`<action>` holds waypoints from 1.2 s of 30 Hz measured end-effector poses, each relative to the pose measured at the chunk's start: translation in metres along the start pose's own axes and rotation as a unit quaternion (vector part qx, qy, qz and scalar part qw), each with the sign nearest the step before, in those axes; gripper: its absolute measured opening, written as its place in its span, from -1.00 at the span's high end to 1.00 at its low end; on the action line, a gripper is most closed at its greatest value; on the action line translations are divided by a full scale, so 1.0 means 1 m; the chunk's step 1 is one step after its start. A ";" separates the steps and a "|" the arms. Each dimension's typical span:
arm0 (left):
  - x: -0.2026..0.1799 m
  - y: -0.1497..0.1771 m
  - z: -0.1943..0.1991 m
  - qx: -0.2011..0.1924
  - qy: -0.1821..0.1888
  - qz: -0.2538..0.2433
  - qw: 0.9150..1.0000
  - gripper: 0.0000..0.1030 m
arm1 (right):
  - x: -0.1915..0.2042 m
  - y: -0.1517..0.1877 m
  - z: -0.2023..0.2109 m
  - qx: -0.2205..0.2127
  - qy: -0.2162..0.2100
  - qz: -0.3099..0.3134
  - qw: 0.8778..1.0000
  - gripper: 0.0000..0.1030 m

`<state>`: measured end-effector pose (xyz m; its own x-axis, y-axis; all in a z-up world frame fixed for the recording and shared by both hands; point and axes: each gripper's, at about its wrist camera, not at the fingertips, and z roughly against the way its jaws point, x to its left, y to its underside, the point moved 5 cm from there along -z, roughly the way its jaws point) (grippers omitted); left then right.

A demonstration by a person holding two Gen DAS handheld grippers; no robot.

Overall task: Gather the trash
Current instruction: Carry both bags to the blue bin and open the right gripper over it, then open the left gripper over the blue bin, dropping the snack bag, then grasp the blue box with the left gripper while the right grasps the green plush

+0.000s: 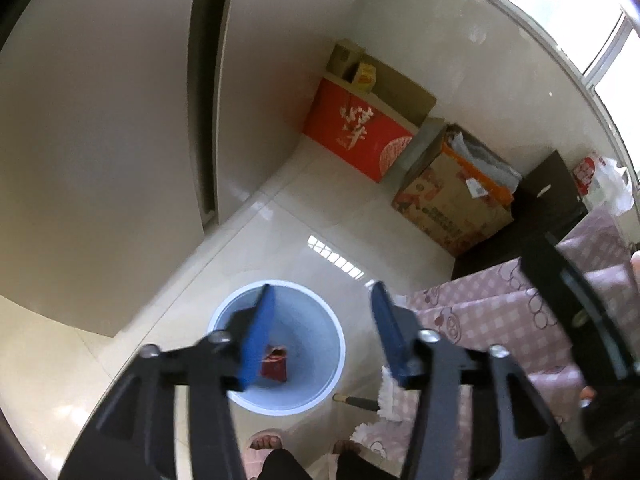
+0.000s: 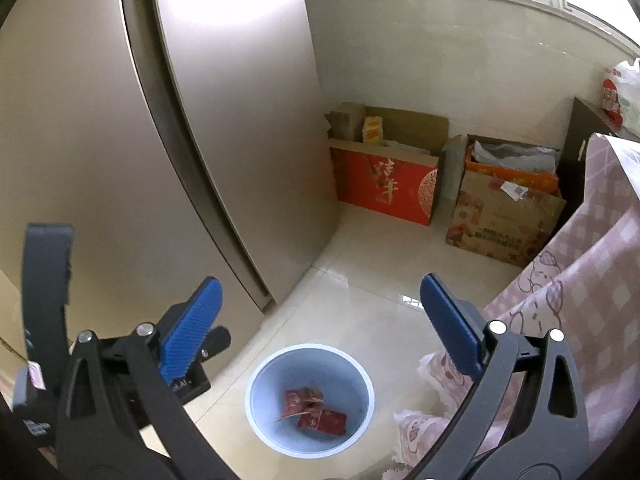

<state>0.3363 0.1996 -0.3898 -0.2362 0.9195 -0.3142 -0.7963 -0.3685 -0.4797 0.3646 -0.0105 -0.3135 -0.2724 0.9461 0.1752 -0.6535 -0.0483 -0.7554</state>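
A pale blue round bin (image 1: 316,376) stands on the glossy tiled floor, right below my left gripper (image 1: 322,287). Its blue pads (image 1: 260,336) are apart with nothing between them. A red wrapper (image 1: 275,366) lies on the bin's bottom. In the right wrist view the same bin (image 2: 320,364) holds two or three crumpled red wrappers (image 2: 316,410). My right gripper (image 2: 320,280) hangs above and short of the bin, open wide and empty.
A tall beige appliance door (image 2: 224,140) is on the left. A red carton (image 2: 384,188) and a brown carton (image 2: 500,220) stand by the far wall. A pink checked cloth (image 2: 580,300) hangs on the right. The person's slippered feet (image 1: 266,440) are near the bin.
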 end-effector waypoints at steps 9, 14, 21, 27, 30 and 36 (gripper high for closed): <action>0.009 -0.002 0.052 -0.027 -0.022 0.020 0.999 -0.10 | 0.009 -0.010 0.033 -0.017 0.006 0.012 1.000 -0.88; -0.008 -0.011 0.107 -0.068 -0.024 0.013 0.997 -0.10 | 0.015 -0.029 0.084 -0.041 0.007 0.017 0.999 -0.88; -0.096 0.001 0.177 -0.115 0.004 -0.059 0.992 -0.25 | -0.024 -0.039 0.175 -0.062 0.042 -0.001 0.997 -0.88; -0.208 0.045 0.196 -0.099 0.078 -0.139 0.982 -0.31 | -0.106 -0.014 0.252 -0.065 0.120 -0.032 0.990 -0.88; -0.270 0.073 0.194 -0.073 0.130 -0.176 0.973 -0.31 | -0.154 0.006 0.288 -0.062 0.164 -0.058 0.983 -0.88; -0.367 0.119 0.179 -0.029 0.189 -0.225 0.955 -0.31 | -0.240 0.036 0.337 -0.061 0.223 -0.114 0.966 -0.88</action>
<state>0.2284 -0.1569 -0.1847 0.3493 0.8757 -0.3333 -0.7355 0.0359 -0.6766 0.1688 -0.3474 -0.1702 0.2172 0.9732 0.0761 -0.5657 0.1890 -0.8027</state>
